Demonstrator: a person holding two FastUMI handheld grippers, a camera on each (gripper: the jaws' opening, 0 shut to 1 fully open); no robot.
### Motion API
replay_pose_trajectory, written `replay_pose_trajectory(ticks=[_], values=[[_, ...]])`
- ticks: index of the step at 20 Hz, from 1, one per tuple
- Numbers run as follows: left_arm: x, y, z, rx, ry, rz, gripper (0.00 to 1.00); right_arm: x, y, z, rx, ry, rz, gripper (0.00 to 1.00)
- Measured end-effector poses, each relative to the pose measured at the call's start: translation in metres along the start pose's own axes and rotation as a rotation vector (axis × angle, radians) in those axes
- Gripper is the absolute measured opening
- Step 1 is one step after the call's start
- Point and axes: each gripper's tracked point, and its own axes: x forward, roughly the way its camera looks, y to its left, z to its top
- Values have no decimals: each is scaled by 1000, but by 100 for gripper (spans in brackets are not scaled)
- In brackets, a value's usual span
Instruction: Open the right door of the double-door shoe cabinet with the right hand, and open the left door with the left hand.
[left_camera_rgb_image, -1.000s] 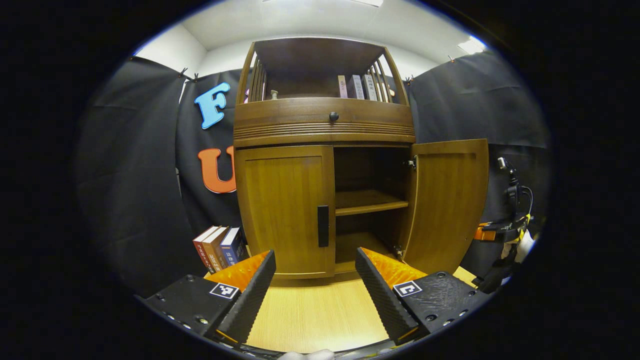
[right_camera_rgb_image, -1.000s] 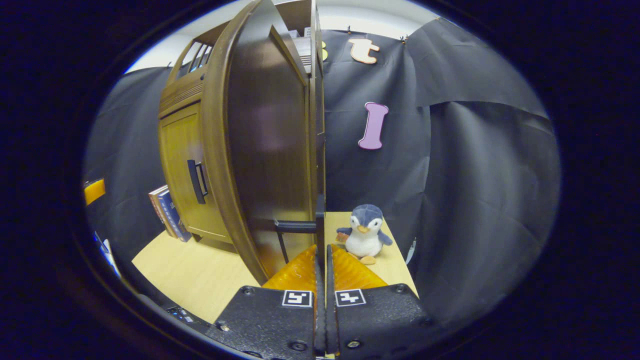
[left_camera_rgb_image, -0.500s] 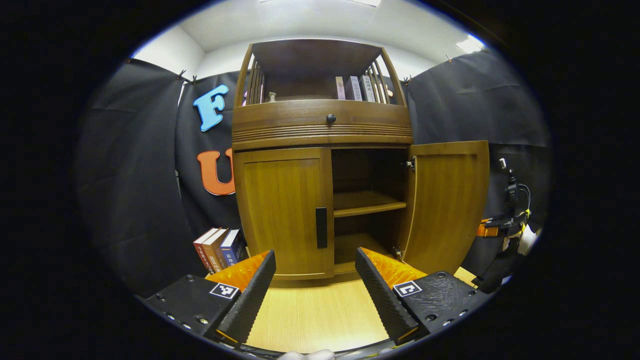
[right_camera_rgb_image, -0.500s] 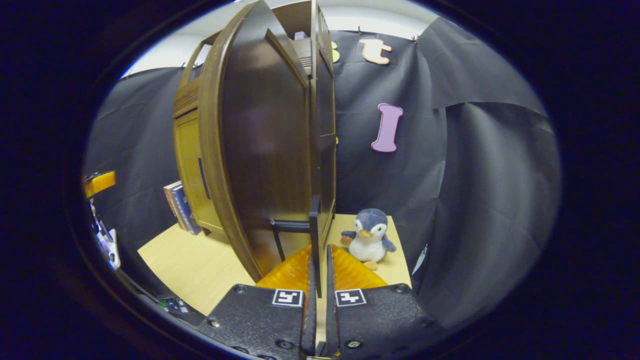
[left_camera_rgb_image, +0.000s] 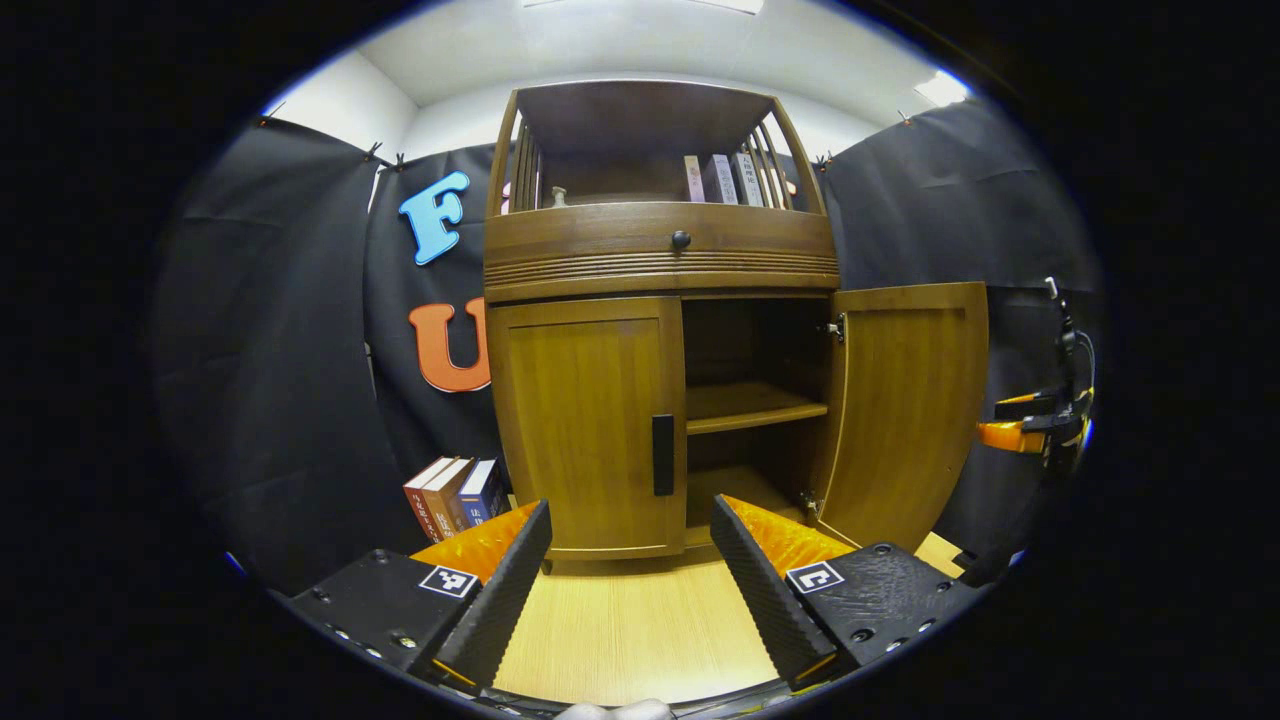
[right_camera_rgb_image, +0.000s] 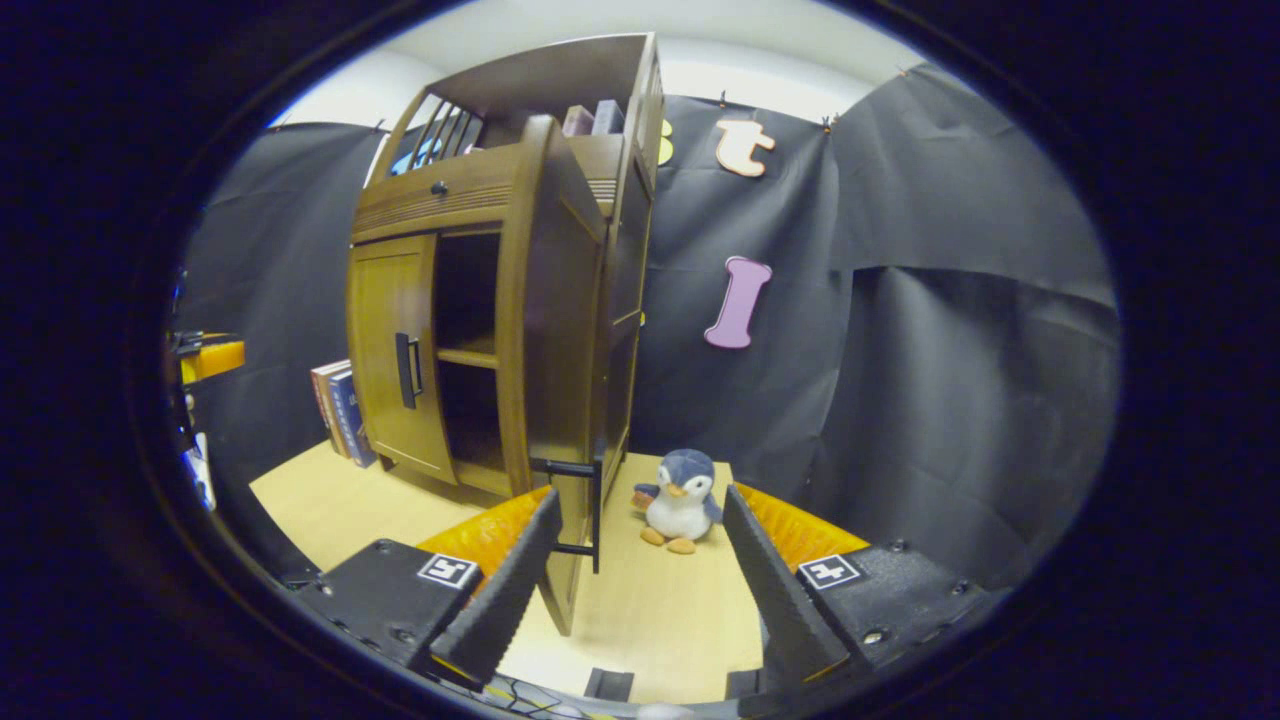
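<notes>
The wooden shoe cabinet (left_camera_rgb_image: 660, 255) stands ahead on a light wood floor. Its left door (left_camera_rgb_image: 585, 430) is closed, with a black handle (left_camera_rgb_image: 663, 455) at its inner edge. The right door (left_camera_rgb_image: 905, 410) is swung wide, baring an inner shelf (left_camera_rgb_image: 752, 405). My left gripper (left_camera_rgb_image: 630, 510) is open, low in front of the closed door and well short of it. In the right gripper view the right door (right_camera_rgb_image: 545, 350) stands edge-on with its black handle (right_camera_rgb_image: 590, 510) just ahead of my right gripper (right_camera_rgb_image: 642, 500), which is open and off it. The right gripper (left_camera_rgb_image: 1030, 430) also appears beyond the open door.
Books (left_camera_rgb_image: 455, 495) lean against the cabinet's left side, and more books (left_camera_rgb_image: 720, 178) stand on its top shelf. A plush penguin (right_camera_rgb_image: 680, 500) sits on the floor to the right of the cabinet, behind the open door. Black cloth walls close in all round.
My right gripper has opened, let go of the right door's handle and drawn back from it. The right door stays swung wide. The left gripper has barely shifted.
</notes>
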Motion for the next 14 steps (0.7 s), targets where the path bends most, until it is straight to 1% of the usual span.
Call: replay_pose_trajectory(ticks=[3, 7, 9, 11, 12, 14], values=[[2, 14, 4, 5, -12, 23, 96, -5, 5, 12, -81, -16, -3, 100], [2, 31, 9, -3, -24, 59, 96, -5, 27, 37, -99, -118, 11, 100], [3, 38, 10, 3, -28, 79, 96, 0, 37, 50, -58, -176, -9, 100], [4, 42, 11, 8, -33, 96, 96, 4, 63, 53, 24, -191, 25, 100], [6, 41, 12, 6, -38, 96, 96, 4, 73, 53, 56, -196, 29, 100], [10, 38, 12, 8, -41, 100, 96, 7, 84, 51, 104, -199, 5, 100]])
